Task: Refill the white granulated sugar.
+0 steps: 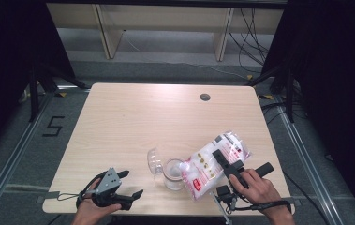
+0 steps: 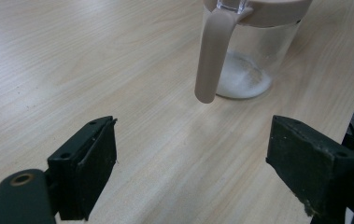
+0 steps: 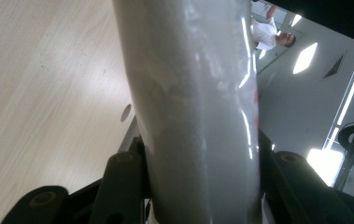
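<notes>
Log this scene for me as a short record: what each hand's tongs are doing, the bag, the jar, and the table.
right tongs: shut on the bag, tilting it over the jar
bag: clear plastic, white contents, red print
jar: clear, a little white powder at the bottom, lid flipped open
left tongs: open, holding nothing, left of the jar
table: light wood

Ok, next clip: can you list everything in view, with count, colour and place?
bag: one, clear plastic with white contents and red print, tilted over the jar, clamped in the right gripper
jar: one, clear with a pinkish-beige rim, front middle of the table, some white powder at the bottom
lid: one, clear, flipped open at the jar's left
table: one, light wood
grommet hole: one, dark, far right of the table
right gripper: one, black, shut on the bag
left gripper: one, black, open, front left
hands: two, bottom edge
</notes>
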Demonstrator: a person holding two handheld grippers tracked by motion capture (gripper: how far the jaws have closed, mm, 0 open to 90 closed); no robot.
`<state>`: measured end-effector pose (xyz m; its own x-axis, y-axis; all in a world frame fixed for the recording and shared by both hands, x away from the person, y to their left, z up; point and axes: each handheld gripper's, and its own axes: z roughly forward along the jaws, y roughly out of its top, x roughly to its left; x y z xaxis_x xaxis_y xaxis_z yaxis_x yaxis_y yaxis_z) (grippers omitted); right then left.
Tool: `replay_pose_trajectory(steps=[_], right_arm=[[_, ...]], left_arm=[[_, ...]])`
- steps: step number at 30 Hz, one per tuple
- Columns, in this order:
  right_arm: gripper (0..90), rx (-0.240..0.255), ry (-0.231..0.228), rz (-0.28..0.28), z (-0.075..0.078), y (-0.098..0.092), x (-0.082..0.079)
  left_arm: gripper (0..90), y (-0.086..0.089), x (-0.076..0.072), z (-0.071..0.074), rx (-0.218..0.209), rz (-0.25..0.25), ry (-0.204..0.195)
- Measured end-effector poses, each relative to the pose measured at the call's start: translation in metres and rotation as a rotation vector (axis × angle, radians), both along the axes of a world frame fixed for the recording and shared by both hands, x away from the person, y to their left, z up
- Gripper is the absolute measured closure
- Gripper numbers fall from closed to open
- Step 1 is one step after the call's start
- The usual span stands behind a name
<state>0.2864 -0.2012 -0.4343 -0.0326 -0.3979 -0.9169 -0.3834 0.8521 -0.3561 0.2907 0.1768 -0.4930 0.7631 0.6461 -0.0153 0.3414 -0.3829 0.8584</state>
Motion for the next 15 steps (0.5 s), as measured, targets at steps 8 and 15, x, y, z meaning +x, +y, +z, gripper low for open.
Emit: replay_pose_trajectory(steps=[8, 15], right_arm=[[62.1, 0.01, 0.001, 0.008, -0.0008, -0.0011, 0.001], [62.1, 0.014, 0.003, 0.004, -0.0007, -0.0016, 0.0012]], left_arm=[[15.5, -0.0001, -0.0002, 0.0, -0.001, 0.001, 0.001], [15.5, -0.0003, -0.0001, -0.0003, -0.004, 0.001, 0.001]])
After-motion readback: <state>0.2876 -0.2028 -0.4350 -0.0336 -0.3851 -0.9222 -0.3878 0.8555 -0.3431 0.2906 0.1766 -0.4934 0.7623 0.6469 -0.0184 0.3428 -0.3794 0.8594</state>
